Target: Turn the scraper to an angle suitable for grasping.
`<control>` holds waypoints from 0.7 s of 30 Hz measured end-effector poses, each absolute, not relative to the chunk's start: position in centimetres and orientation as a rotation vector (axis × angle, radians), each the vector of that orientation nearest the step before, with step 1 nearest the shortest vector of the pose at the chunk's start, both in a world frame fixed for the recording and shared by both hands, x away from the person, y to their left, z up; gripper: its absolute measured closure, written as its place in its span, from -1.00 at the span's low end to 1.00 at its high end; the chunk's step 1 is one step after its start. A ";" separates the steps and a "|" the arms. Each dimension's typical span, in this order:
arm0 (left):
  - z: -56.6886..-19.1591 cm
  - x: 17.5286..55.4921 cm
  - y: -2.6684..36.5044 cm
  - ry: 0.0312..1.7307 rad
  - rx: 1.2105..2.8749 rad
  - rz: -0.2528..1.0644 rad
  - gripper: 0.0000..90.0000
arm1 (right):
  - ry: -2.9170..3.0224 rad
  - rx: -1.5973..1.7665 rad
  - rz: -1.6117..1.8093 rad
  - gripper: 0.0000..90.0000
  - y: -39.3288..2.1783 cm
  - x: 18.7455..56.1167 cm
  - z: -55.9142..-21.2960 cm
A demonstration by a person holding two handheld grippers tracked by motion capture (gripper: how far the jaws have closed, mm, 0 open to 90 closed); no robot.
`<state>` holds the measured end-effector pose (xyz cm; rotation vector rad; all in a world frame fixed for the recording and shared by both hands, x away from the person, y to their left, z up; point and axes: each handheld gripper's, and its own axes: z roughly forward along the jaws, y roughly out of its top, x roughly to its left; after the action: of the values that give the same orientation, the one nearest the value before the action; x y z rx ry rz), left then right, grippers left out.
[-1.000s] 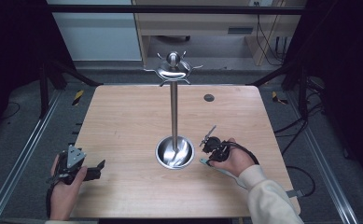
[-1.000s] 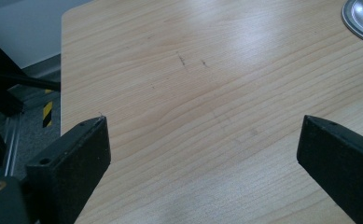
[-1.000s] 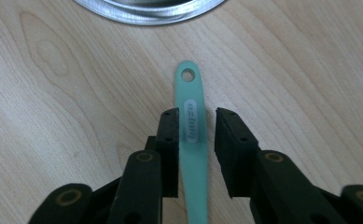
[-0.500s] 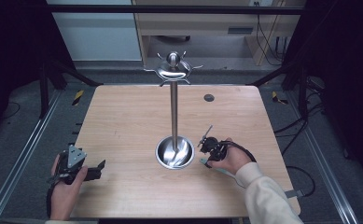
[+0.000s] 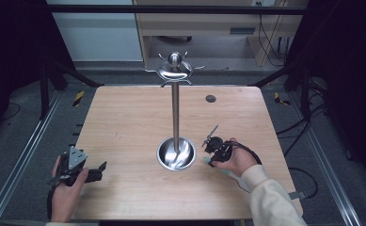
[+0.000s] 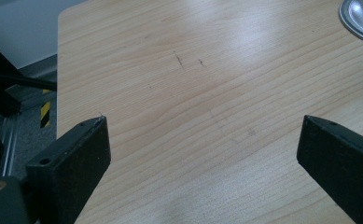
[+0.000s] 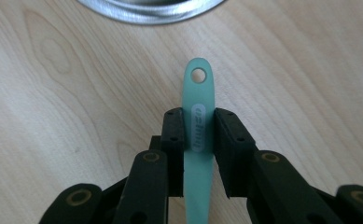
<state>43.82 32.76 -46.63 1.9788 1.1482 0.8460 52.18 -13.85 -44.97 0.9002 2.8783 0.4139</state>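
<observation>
Right claw [image 7: 198, 122]: your jaws have just been closing, now clamped on the green handle [image 7: 198, 116], beside the stand base [image 5: 176, 154].
Left claw [image 6: 202, 140]: you hold it spread wide over bare desk [image 6: 207, 84].

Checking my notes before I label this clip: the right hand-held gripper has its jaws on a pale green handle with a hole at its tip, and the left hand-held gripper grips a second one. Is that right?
Not quite. The left hand-held gripper holds nothing: the left gripper view shows its jaws wide apart over the bare wooden table. The rest stands: the right hand-held gripper has its jaws closed on the pale green handle with a hole at its tip.
</observation>
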 end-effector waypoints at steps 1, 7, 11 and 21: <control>-46.6 43.8 32.8 1.149 1.982 0.847 -0.94 | 2.863 0.910 0.445 0.66 -14.2 52.1 -44.5; -46.6 43.6 32.7 1.149 1.976 0.846 -0.94 | 2.798 0.946 0.532 0.65 -15.8 51.7 -42.1; -46.7 43.8 32.7 1.148 1.982 0.844 -0.94 | 2.750 0.944 0.608 0.66 -16.9 51.7 -40.1; -46.5 43.4 32.8 1.147 1.962 0.853 -0.94 | 2.636 0.993 0.786 0.65 -19.4 51.2 -36.6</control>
<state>43.45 32.76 -46.46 1.9619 1.1474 0.8531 51.22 -19.38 -36.59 0.9935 2.6358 0.7855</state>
